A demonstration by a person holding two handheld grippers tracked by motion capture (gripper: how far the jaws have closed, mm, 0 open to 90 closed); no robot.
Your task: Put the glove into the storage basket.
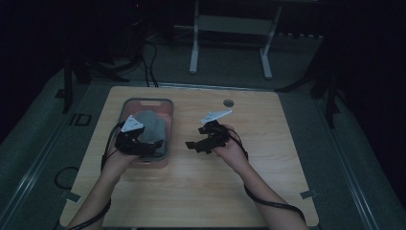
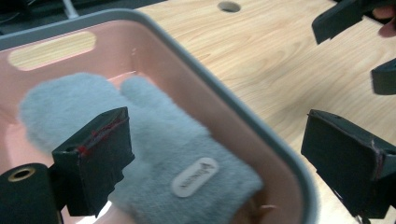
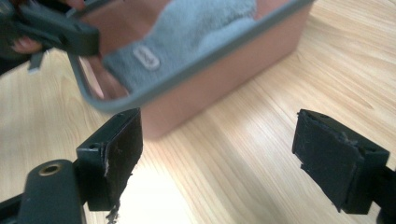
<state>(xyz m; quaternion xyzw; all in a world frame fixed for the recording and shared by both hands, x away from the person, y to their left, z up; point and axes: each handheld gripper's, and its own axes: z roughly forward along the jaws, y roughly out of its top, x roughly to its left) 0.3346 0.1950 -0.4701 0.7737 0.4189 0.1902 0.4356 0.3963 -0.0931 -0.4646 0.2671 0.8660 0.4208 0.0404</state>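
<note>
A pink bin with a grey rim stands on the left half of the wooden table, and a grey fleece mitten lies inside it. My left gripper hovers open over the bin's near right corner. In the left gripper view, one jaw is above the mitten and the other is outside the rim. My right gripper is open just right of the bin, above bare wood. In the right gripper view, its jaws face the bin's wall and hold nothing, with the mitten beyond.
The table has a round cable hole near its far edge. A white metal frame stands on the floor behind the table. Cables trail from both grippers toward the near edge.
</note>
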